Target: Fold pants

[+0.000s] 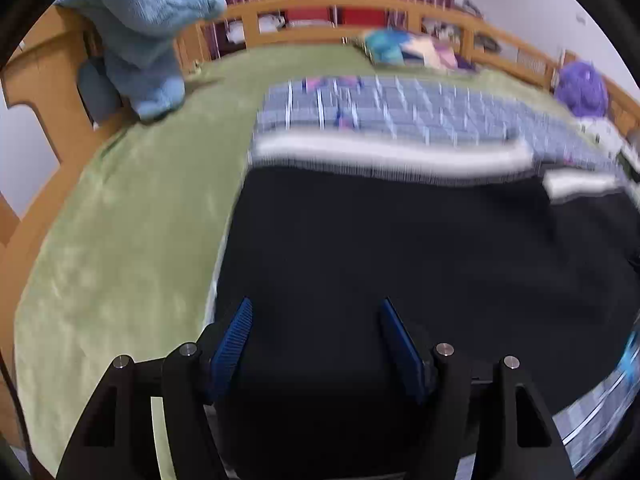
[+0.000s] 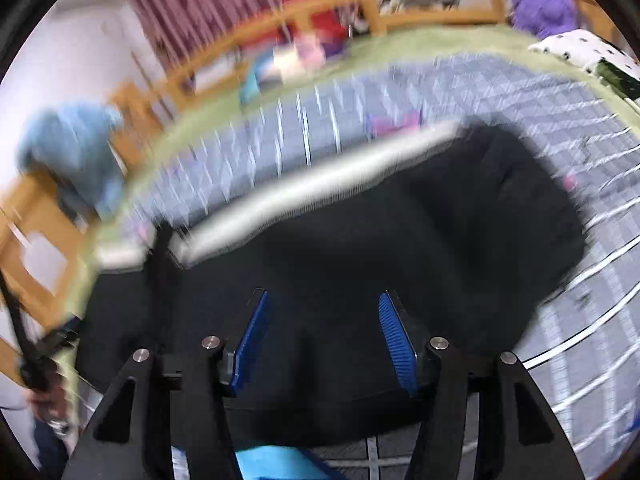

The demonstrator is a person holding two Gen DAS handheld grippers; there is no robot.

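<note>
- Your left gripper (image 1: 316,312) hangs over the black pants (image 1: 400,248), blue pads (image 1: 234,340) spread wide, nothing between them.
- Your right gripper (image 2: 322,306) same deal: pads (image 2: 394,336) apart, empty, above the pants (image 2: 380,240).
- Pants lie spread on the grey-blue checked mat (image 1: 400,112), which sits on the green bed cover (image 1: 120,220).
- White band (image 1: 380,154) runs along the pants' far edge; a second white strip (image 1: 580,184) shows at right in the left wrist view.
- Cannot tell whether either gripper touches the fabric.
- Blue plush toy (image 1: 148,32) by the wooden bed frame (image 1: 440,12), purple plush (image 1: 582,88) at the far right corner.
- Colourful cushion (image 1: 408,50) near the headboard.
- Right wrist view heavily motion-blurred; your left gripper (image 2: 40,360) shows at its left edge, details unreadable.
</note>
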